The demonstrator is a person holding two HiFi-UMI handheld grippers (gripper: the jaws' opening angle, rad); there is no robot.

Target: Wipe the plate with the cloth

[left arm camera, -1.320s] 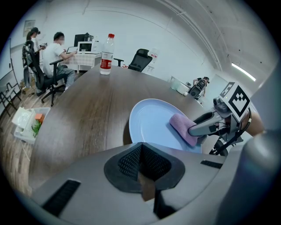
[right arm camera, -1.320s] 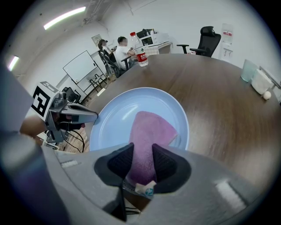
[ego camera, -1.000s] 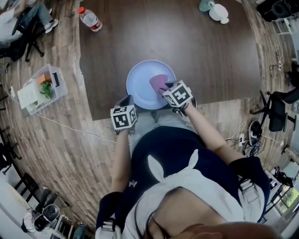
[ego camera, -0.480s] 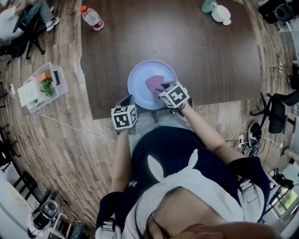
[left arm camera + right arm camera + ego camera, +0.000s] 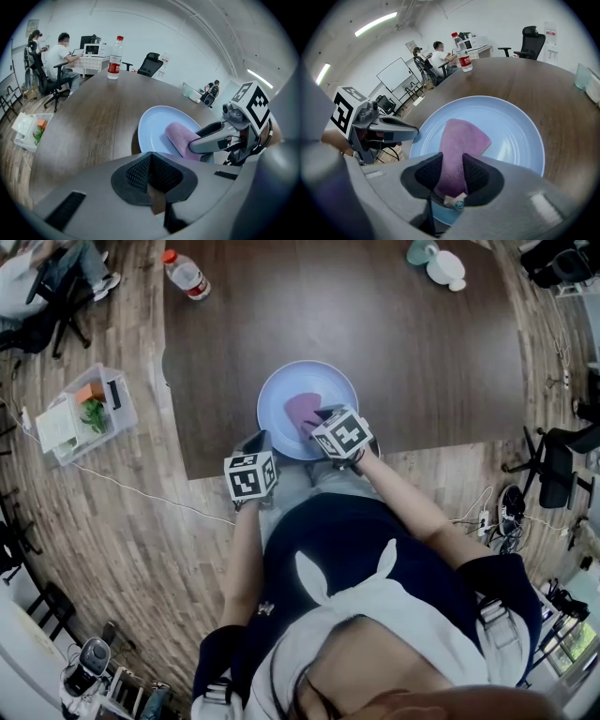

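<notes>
The cloth [image 5: 461, 140], a pink-purple folded towel, is pinched at its near end between the pads of the right gripper [image 5: 452, 176]. From there it runs straight ahead along the line the jaws point, and its far end lies flat near the middle of the pale blue plate [image 5: 511, 122]. Its long axis therefore matches the gripper's own. The widest bare stretch of plate lies to the right of the jaws and beyond the cloth's tip, with a narrower band to their left. The next stroke probably calls for a sideways sweep or a push forward.

The left gripper [image 5: 150, 176] has its jaws pressed together on nothing. It sits to the left of the right one, at the plate's near-left rim. Whether it touches that rim is unclear. The plate rests near the close edge of the dark wooden table [image 5: 422, 352], so the right hand is the one placed to wipe.
</notes>
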